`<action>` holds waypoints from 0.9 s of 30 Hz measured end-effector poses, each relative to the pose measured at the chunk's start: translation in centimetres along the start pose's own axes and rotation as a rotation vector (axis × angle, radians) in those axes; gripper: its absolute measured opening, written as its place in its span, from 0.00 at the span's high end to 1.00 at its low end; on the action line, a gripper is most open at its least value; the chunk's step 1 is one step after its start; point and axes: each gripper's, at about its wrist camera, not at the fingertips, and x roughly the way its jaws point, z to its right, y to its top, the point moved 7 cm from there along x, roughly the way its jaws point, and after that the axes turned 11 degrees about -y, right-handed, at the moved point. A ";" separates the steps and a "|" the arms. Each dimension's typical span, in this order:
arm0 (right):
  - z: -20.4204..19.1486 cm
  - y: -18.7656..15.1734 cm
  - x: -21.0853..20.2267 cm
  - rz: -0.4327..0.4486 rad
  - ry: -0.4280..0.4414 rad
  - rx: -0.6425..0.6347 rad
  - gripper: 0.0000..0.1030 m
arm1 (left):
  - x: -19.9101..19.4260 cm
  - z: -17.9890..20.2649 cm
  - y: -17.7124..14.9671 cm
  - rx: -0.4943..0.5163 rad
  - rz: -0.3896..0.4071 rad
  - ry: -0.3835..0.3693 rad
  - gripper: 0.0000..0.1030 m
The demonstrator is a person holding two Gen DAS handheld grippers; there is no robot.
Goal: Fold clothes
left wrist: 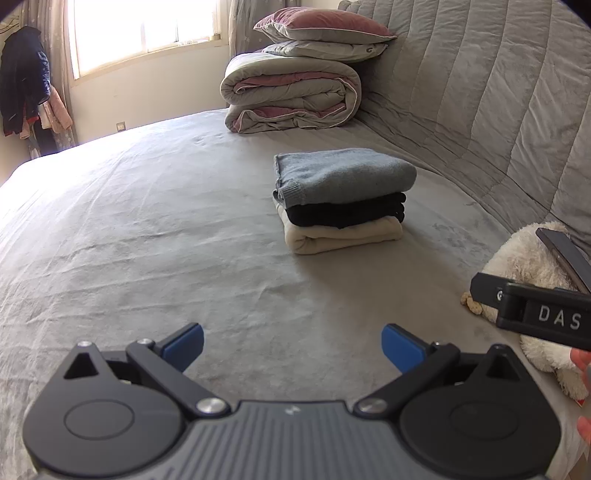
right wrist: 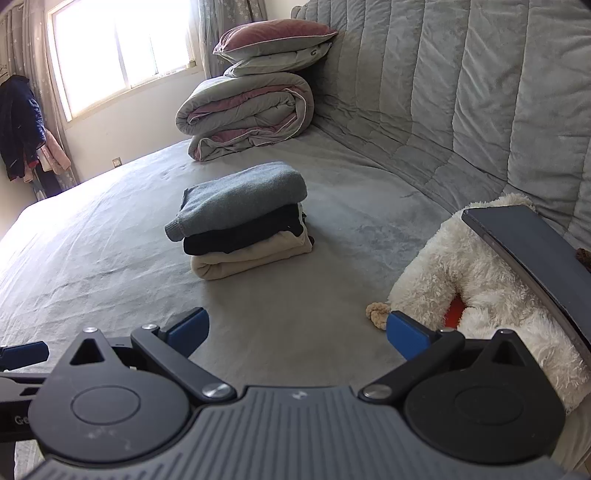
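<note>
Three folded garments sit in one neat stack near the middle of the bed (left wrist: 147, 229): a grey-blue sweater (left wrist: 343, 173) on top, a black garment (left wrist: 347, 214) under it, and a cream garment (left wrist: 343, 236) at the bottom, touching the grey sheet. The stack stands well ahead of both tools, untouched. The left tongs (left wrist: 293, 345) hover low over bare sheet with their blue pads spread wide apart and nothing between them. The right tongs (right wrist: 297, 332) are likewise spread wide and empty, just beside a white plush toy (right wrist: 480, 273) that lies at the bed's right side with a dark flat tablet-like object (right wrist: 535, 251) resting on it. Beyond the stack, a rolled grey-and-pink duvet (left wrist: 291, 92) carries two pillows (left wrist: 325, 35) against the quilted headboard (left wrist: 480, 74). Jackets (left wrist: 24, 77) hang beside the bright window (left wrist: 144, 29).
</note>
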 end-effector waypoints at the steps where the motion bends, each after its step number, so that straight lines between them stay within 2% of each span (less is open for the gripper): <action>1: 0.0 0.0 0.0 -0.001 -0.002 -0.001 0.00 | 0.0 0.1 0.0 0.001 0.000 -0.001 0.00; 27: -0.8 -0.3 -0.2 0.001 -0.005 -0.036 0.00 | 0.5 0.0 -0.6 -0.014 -0.022 -0.029 0.00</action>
